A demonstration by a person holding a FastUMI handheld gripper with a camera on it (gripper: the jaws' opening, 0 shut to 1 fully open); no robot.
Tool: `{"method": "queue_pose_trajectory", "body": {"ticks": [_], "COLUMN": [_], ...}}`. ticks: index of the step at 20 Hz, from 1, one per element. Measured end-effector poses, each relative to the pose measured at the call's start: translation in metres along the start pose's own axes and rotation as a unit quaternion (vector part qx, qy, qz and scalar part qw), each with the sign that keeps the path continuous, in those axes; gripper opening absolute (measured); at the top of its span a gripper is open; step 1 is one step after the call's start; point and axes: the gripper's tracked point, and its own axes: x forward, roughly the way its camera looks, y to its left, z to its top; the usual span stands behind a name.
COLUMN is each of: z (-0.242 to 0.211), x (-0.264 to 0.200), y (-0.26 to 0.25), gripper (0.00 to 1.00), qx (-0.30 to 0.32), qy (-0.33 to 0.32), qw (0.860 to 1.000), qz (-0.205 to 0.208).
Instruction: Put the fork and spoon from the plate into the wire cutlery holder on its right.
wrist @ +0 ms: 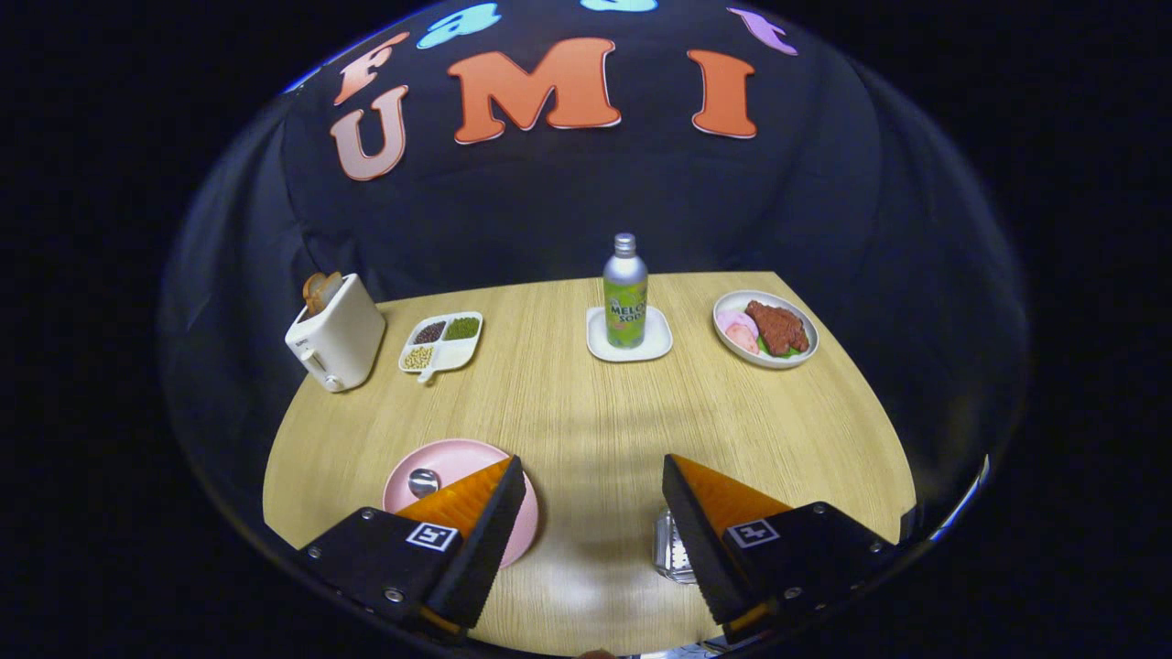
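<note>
A pink plate (444, 462) lies on the wooden table, partly hidden behind my left finger. A spoon bowl (423, 481) shows on the plate just beside that finger; the rest of the cutlery is hidden and I cannot make out the fork. The wire cutlery holder (670, 549) peeks out beside my right finger, mostly covered by it. My gripper (593, 474) hangs above the table's near side with its fingers spread wide apart and nothing between them. The plate is under the left finger, the holder under the right.
Farther back stand a white toaster (335, 339) with bread, a divided tray of beans (441, 342), a soda bottle (625, 293) on a small white dish, and a plate of meat (765, 328). Bare tabletop (595, 412) lies ahead of the fingers.
</note>
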Motion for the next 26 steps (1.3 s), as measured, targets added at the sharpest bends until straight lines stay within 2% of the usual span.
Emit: {"method": "queue_pose_trajectory", "body": {"ticks": [8,13,16,21,26], "z": [0.046,0.038,0.016,-0.034,-0.087], "x": [-0.014,-0.019,-0.013,0.009,0.026], "y": [0.082,0.124,0.144,0.170,0.196], "gripper": [0.91,0.91,0.91,0.91,0.91], "qx": [0.001,-0.008,-0.017,-0.048,-0.111], "qy": [-0.130,-0.145,-0.119,-0.029,0.074], "qw": [0.991,0.989,0.993,0.997,0.987], "qz": [0.014,0.008,0.012,0.050,0.093]}}
